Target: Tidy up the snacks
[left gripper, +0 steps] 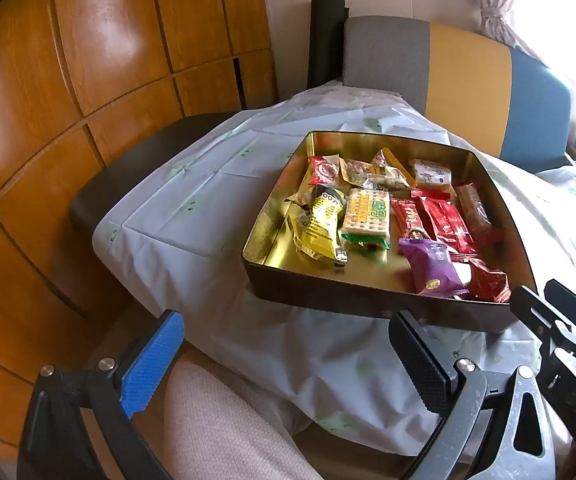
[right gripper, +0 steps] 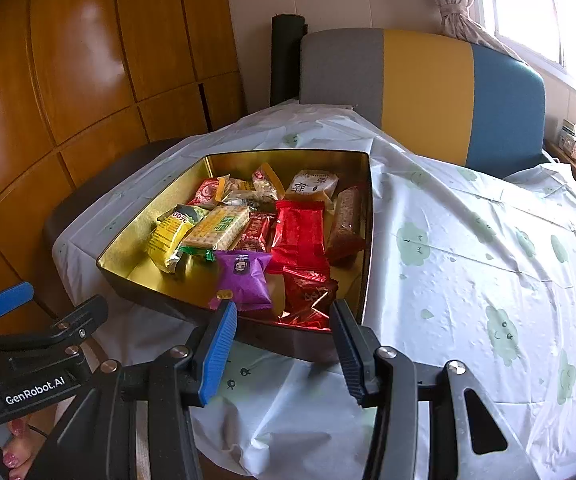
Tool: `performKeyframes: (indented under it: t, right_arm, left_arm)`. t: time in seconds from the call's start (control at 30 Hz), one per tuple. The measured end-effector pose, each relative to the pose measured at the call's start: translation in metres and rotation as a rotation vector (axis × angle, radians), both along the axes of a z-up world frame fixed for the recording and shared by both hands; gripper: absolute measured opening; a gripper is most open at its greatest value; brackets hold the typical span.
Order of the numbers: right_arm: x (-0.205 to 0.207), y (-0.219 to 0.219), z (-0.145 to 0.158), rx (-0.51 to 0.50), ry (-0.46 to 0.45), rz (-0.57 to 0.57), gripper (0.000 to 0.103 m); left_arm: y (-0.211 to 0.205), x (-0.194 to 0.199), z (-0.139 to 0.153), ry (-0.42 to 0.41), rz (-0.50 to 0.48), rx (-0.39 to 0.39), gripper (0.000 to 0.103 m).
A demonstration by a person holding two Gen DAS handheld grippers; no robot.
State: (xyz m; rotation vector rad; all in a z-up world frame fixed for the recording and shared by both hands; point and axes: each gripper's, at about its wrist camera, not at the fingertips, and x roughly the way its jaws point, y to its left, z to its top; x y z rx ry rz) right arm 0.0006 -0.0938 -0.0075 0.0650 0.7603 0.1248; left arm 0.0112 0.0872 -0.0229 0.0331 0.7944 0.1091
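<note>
- right now my snacks sit together in the gold-lined tin [right gripper: 362,240], which rests on the white cloud-print tablecloth [right gripper: 468,280] over the table.
- nearest my side of the tin lie the purple packet [right gripper: 243,278] and a crinkled red wrapper [right gripper: 308,296]; behind them i see the cracker pack [right gripper: 217,226], the yellow packet [right gripper: 167,236], a flat red packet [right gripper: 300,228] and a brown bar [right gripper: 346,220] along the right wall.
- my right gripper [right gripper: 283,320] hovers just short of the tin's near wall, fingers parted with nothing between them; the purple packet and red wrapper lie just beyond its tips, not touched.
- my left gripper [left gripper: 288,344] hangs left of the tin's near corner, spread wide and empty, over the draped cloth, well apart from the snacks.
- beyond the table stand a grey, yellow and blue chair back [right gripper: 420,92] and wooden cabinet panels [right gripper: 67,80].
</note>
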Motion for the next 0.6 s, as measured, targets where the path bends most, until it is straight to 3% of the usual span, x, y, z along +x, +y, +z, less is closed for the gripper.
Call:
performKeyframes:
  t: [0.6]
  right_arm:
    - [0.0022,-0.0004,-0.0036,0.005,0.013,0.001,0.049]
  left_arm:
    - [0.0005,-0.0009,0.0013,-0.008,-0.011,-0.007,0.103]
